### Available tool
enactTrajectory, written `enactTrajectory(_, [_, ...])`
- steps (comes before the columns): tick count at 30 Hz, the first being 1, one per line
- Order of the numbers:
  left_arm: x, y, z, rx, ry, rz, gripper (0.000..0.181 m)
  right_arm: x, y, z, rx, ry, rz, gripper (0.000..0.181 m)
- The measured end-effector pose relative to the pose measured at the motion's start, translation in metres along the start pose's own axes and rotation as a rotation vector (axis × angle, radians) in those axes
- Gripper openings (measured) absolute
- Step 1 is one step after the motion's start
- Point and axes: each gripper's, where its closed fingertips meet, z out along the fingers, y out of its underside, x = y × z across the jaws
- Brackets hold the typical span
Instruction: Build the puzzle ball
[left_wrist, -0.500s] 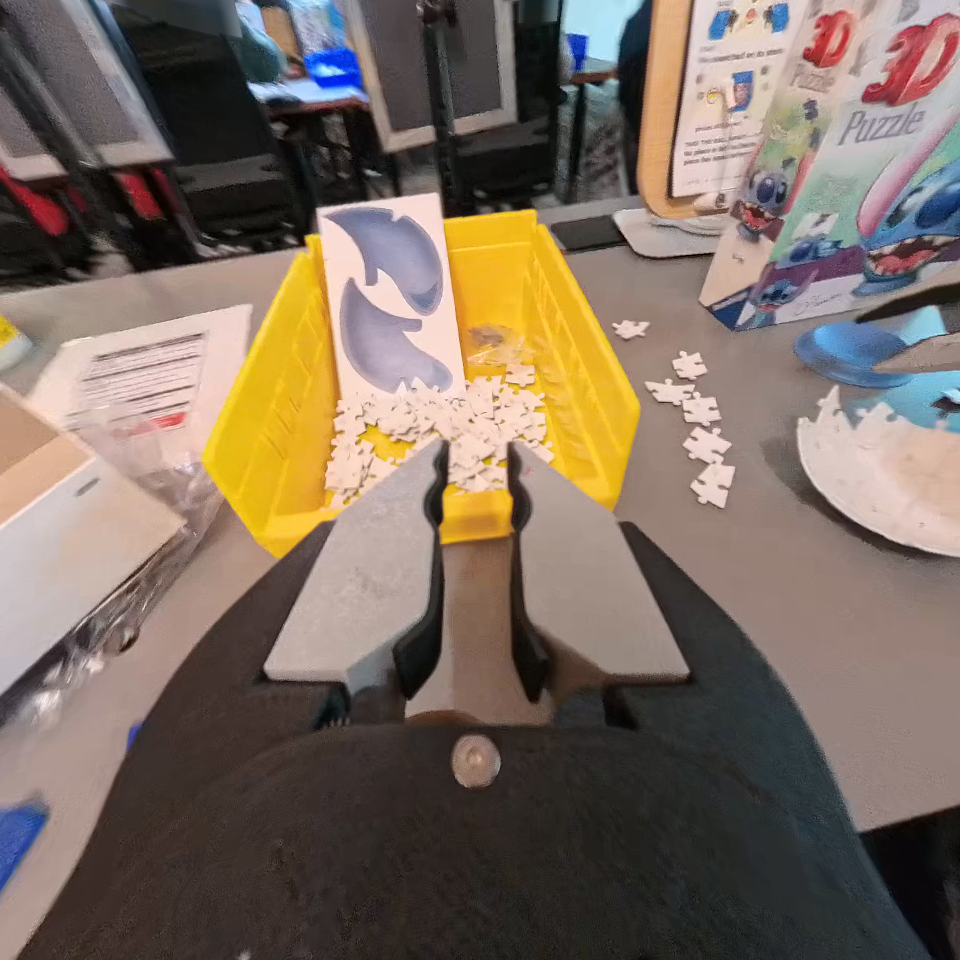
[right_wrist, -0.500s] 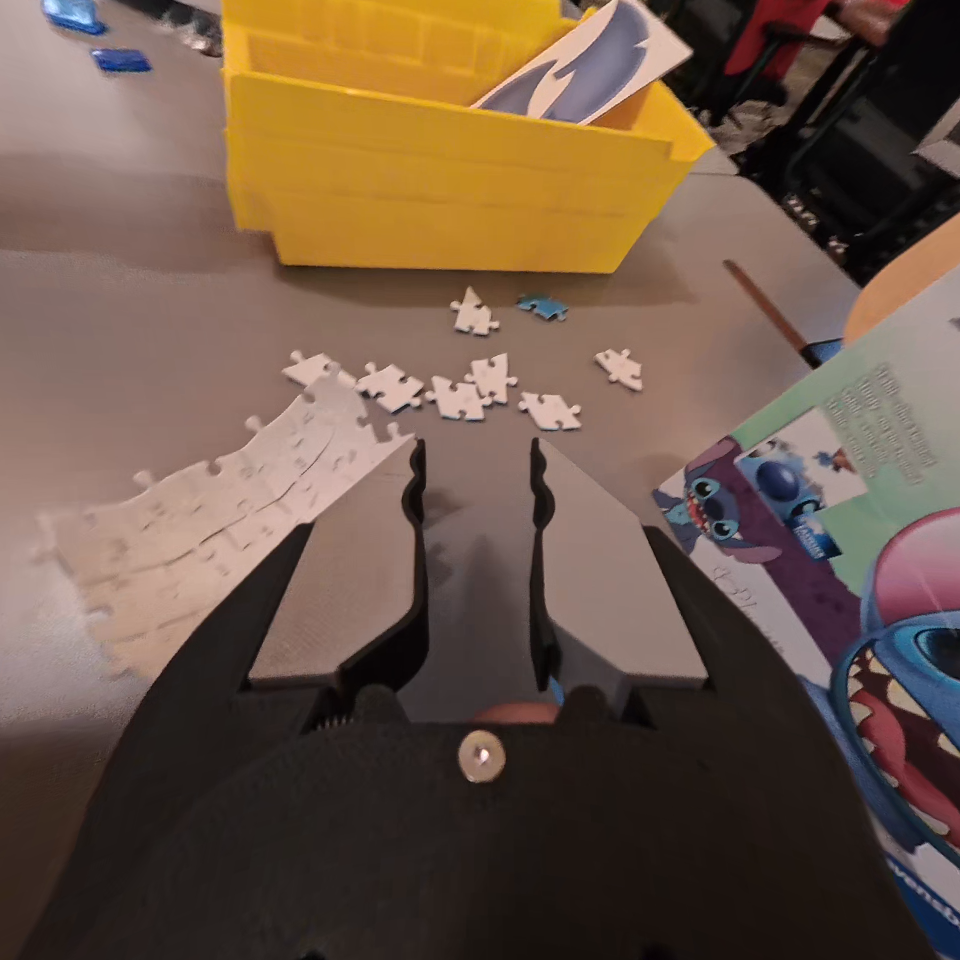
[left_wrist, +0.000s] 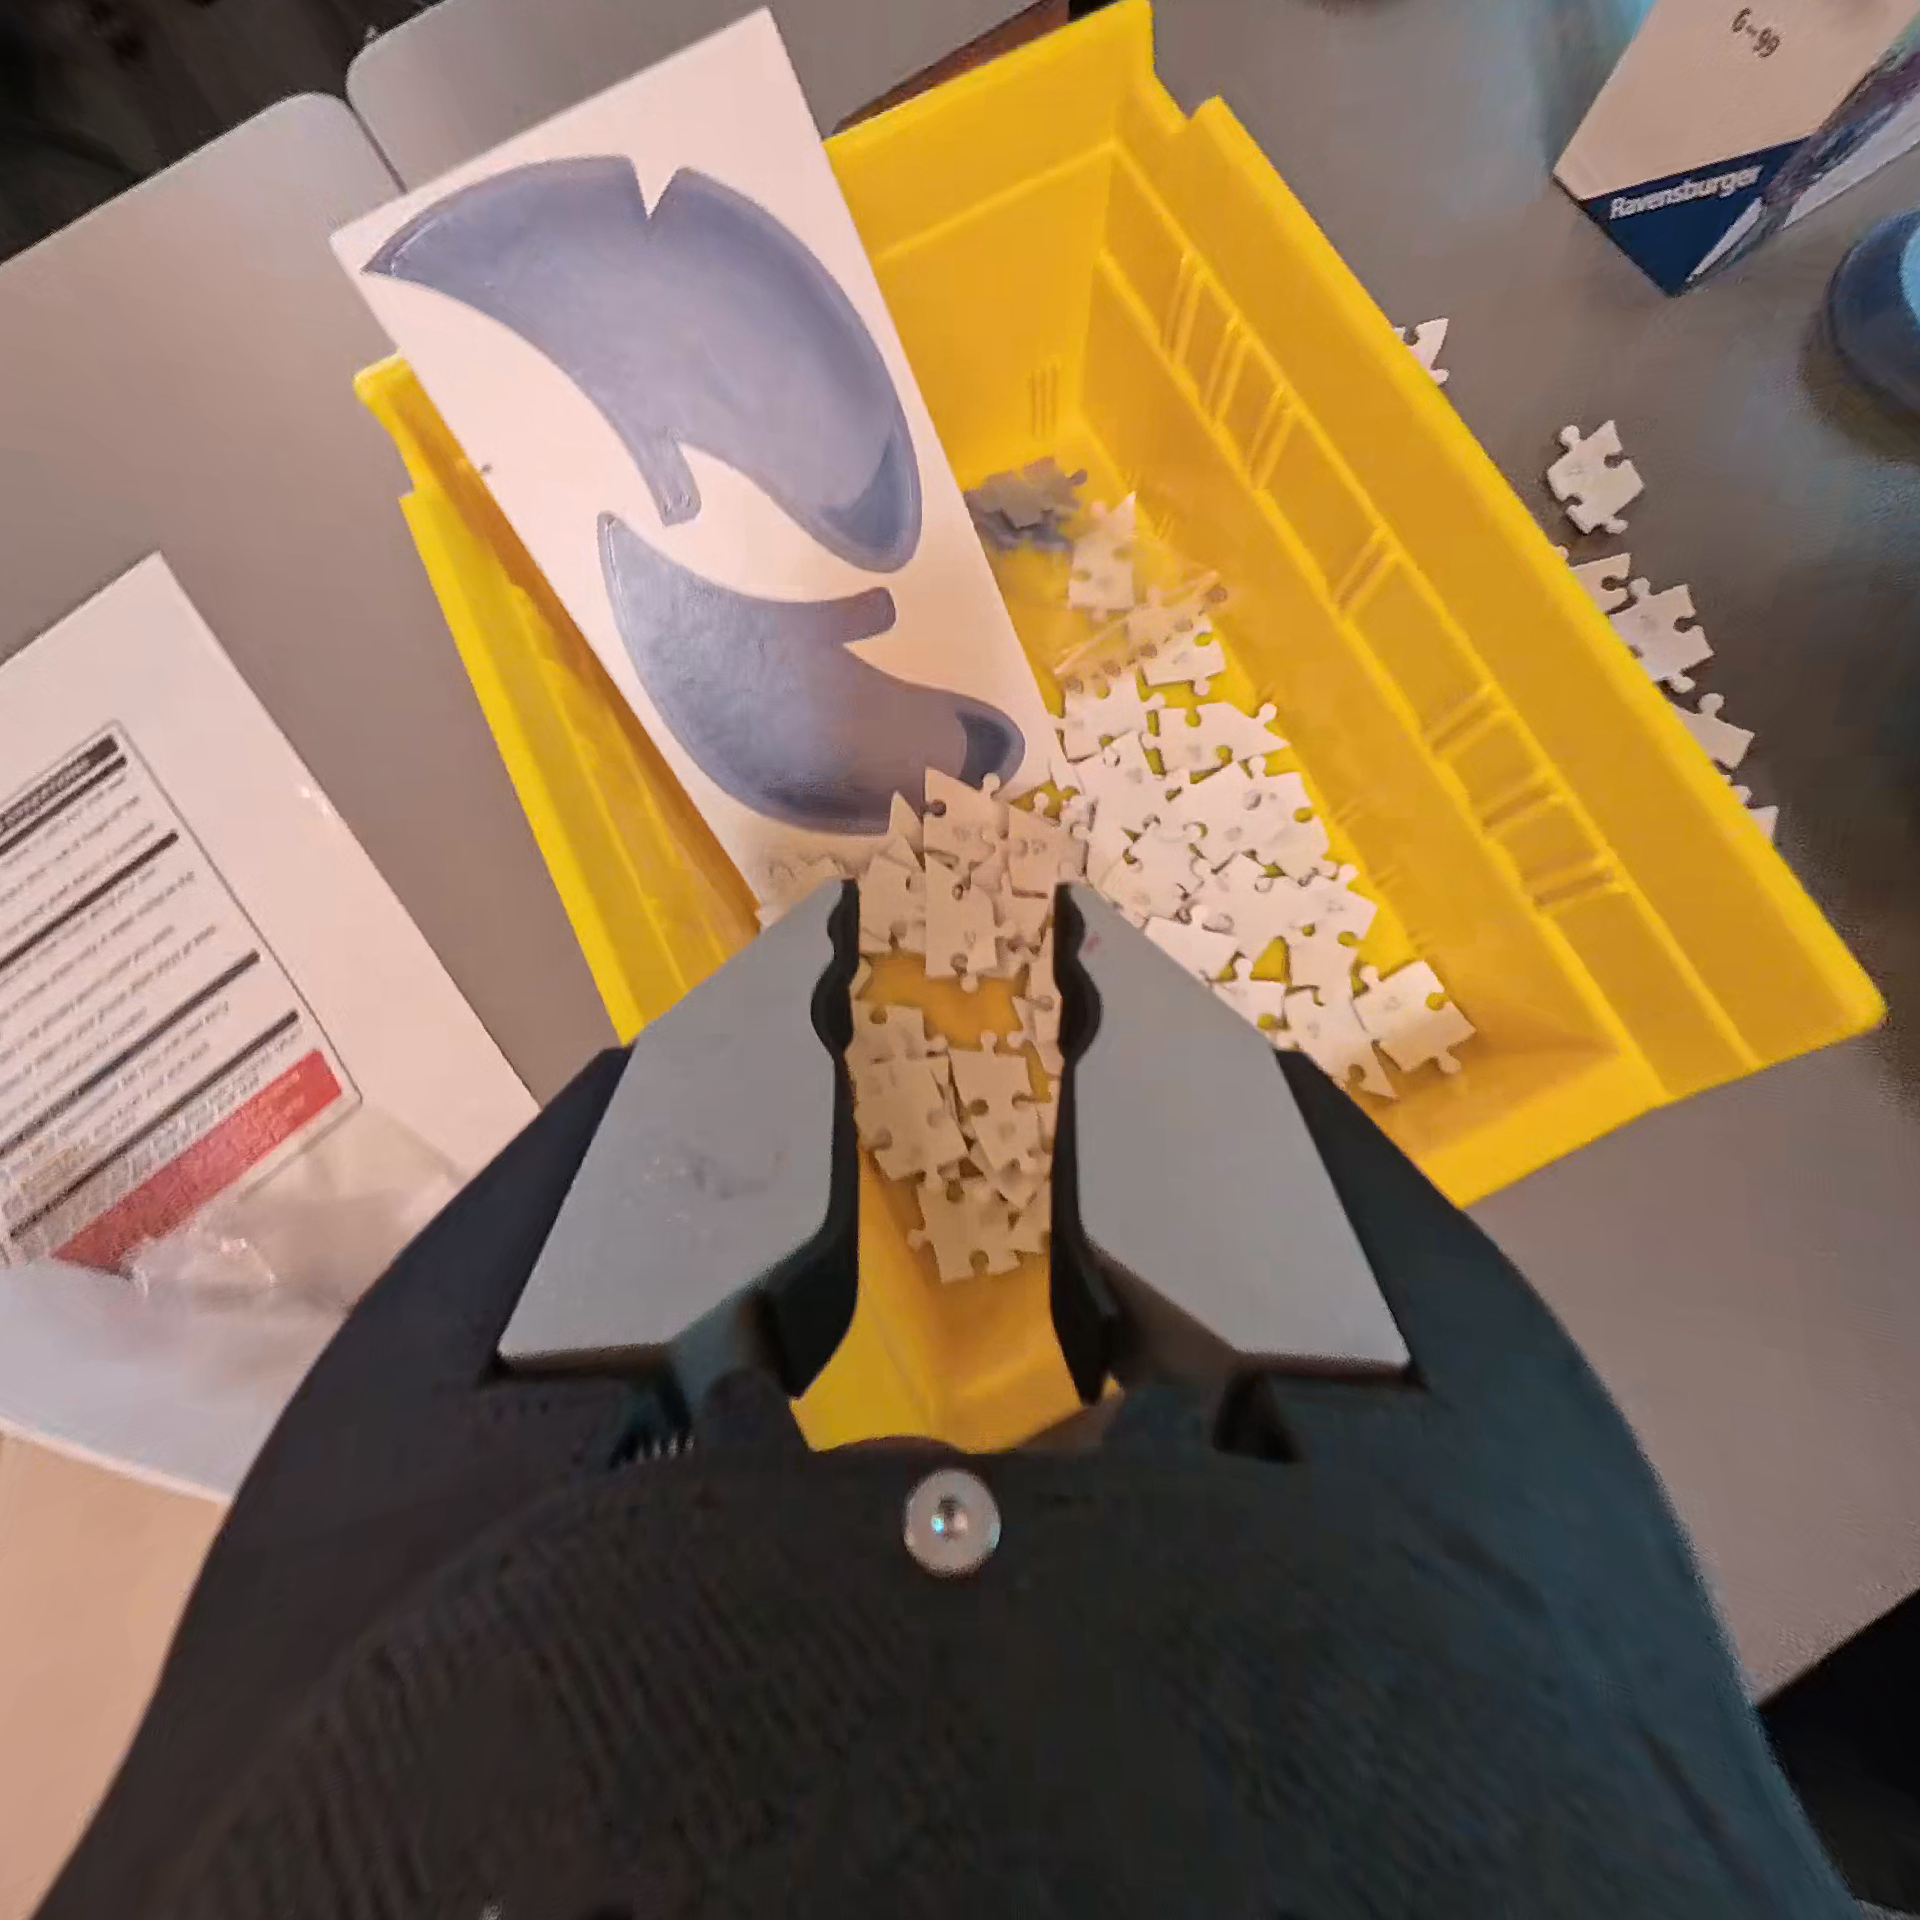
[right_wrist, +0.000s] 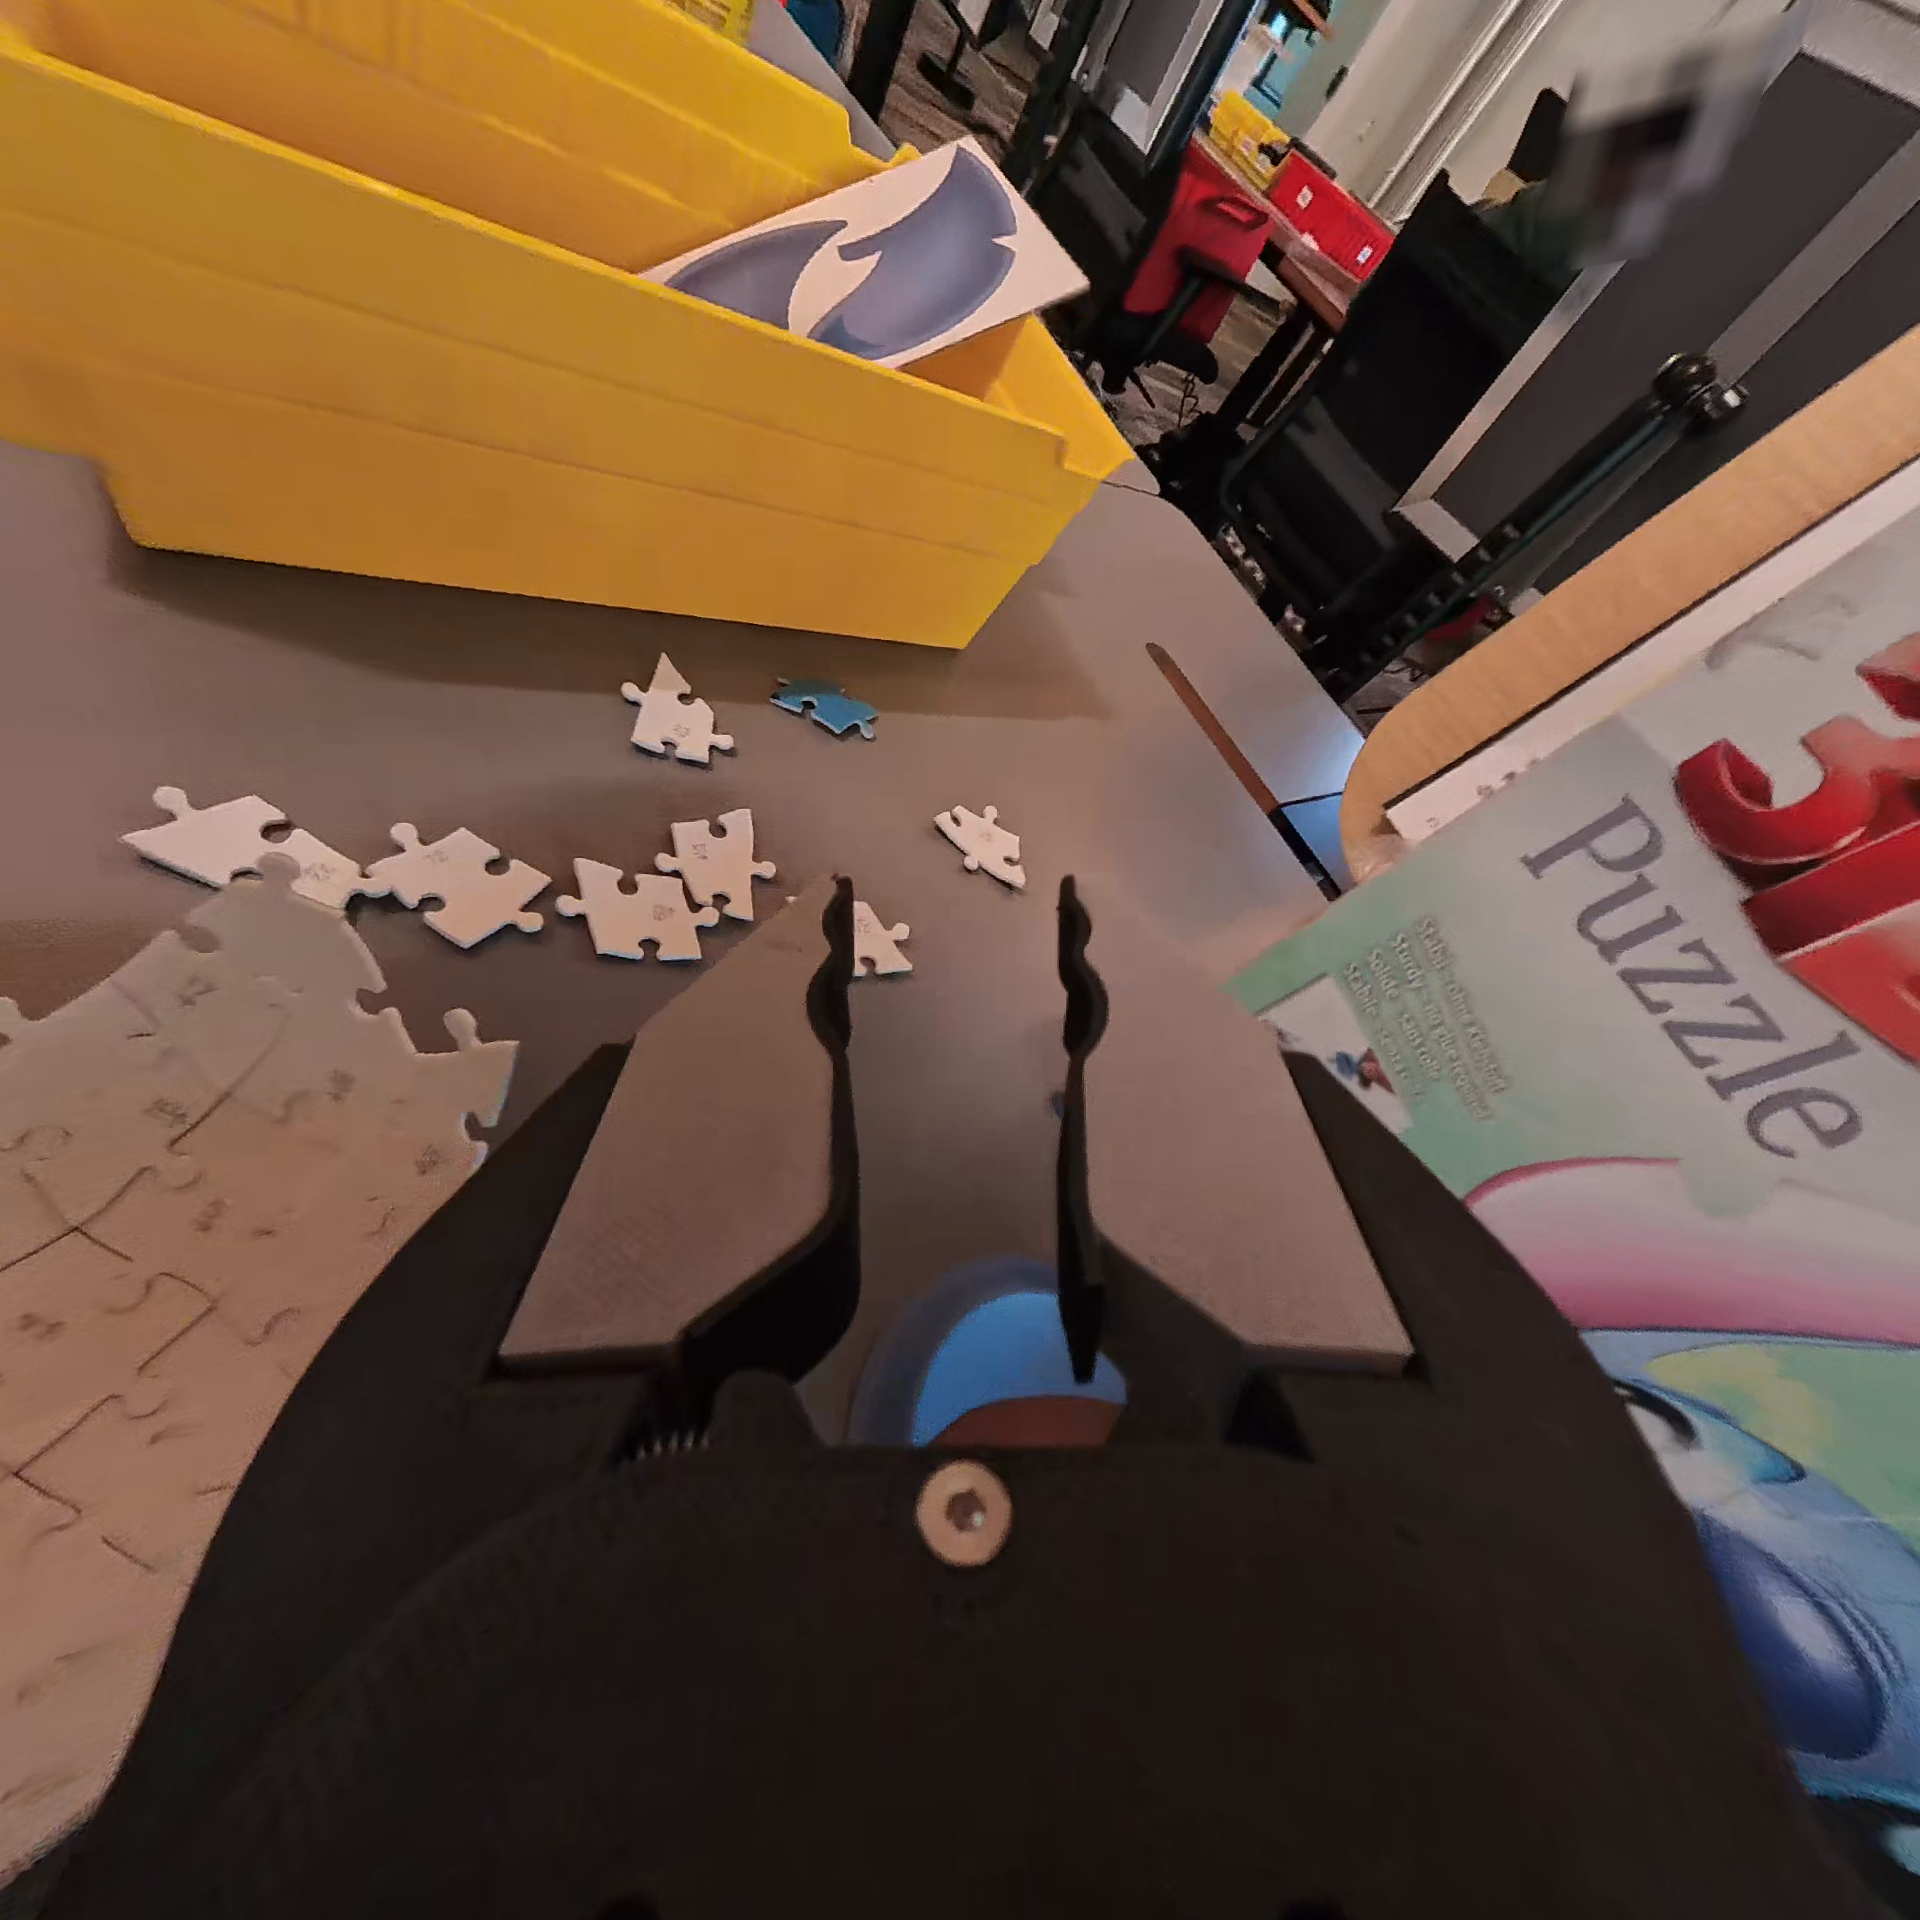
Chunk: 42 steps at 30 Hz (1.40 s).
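Note:
A yellow bin (left_wrist: 1351, 540) holds a heap of white puzzle pieces (left_wrist: 1216, 831) and a white card with two blue ear shapes (left_wrist: 707, 499). My left gripper (left_wrist: 954, 902) is open and empty, pointing down over the heap inside the bin. In the right wrist view the bin's side (right_wrist: 499, 447) stands at the back, with several loose white pieces (right_wrist: 457, 883) and one blue piece (right_wrist: 828, 709) on the grey table. A curved, partly joined shell of pieces (right_wrist: 177, 1174), white side up, lies at the left. My right gripper (right_wrist: 951, 904) is open and empty above the table.
A puzzle box (right_wrist: 1662, 1143) stands at the right, also in the left wrist view (left_wrist: 1745, 156). A printed sheet in a clear bag (left_wrist: 177, 956) lies left of the bin. A blue stand part (right_wrist: 987, 1361) lies under my right gripper. Loose pieces (left_wrist: 1652, 613) lie right of the bin. Left tips to right tips: about 30 cm.
My left gripper has risen and moved forward over the bin, now tilted down at the pieces, with jaws wider. My right gripper has tilted and shifted slightly right, also opening a little wider.

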Motion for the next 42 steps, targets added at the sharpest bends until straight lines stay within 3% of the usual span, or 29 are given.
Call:
enactTrajectory(3, [-0.004, -0.006, 0.012, 0.009, 0.007, 0.032, 0.035, -0.002, 0.011, 0.007, -0.003, -0.034, 0.067, 0.032])
enactTrajectory(9, [-0.009, 0.015, 0.026, -0.019, -0.006, 0.077, 0.043, -0.007, 0.026, 0.02, -0.036, -0.092, 0.166, 0.04])
enactTrajectory(11, [-0.007, 0.013, 0.024, -0.012, -0.021, 0.098, 0.048, 0.0, 0.028, 0.019, -0.042, -0.061, 0.167, 0.041])
enactTrajectory(17, [-0.004, 0.012, 0.018, 0.077, -0.055, 0.082, 0.04, 0.017, 0.029, 0.009, -0.038, 0.021, 0.141, 0.039])
enactTrajectory(23, [-0.021, -0.011, 0.001, 0.25, -0.166, 0.052, 0.04, 0.013, 0.028, 0.008, -0.043, 0.014, 0.109, 0.038])
enactTrajectory(27, [-0.014, -0.012, 0.0, 0.249, -0.16, 0.059, 0.03, 0.012, 0.028, 0.0, -0.044, 0.027, 0.077, 0.038])
enactTrajectory(30, [-0.01, -0.011, 0.003, 0.211, -0.115, 0.032, 0.026, 0.015, 0.026, -0.005, -0.039, 0.047, 0.081, 0.038])
enactTrajectory(36, [-0.023, -0.017, 0.009, -0.056, -0.089, 0.093, 0.036, 0.014, 0.017, -0.006, -0.014, 0.05, 0.096, 0.037])
enactTrajectory(42, [-0.024, -0.017, 0.044, -0.289, 0.009, 0.105, 0.044, 0.014, 0.015, -0.006, -0.013, 0.075, 0.076, 0.036])
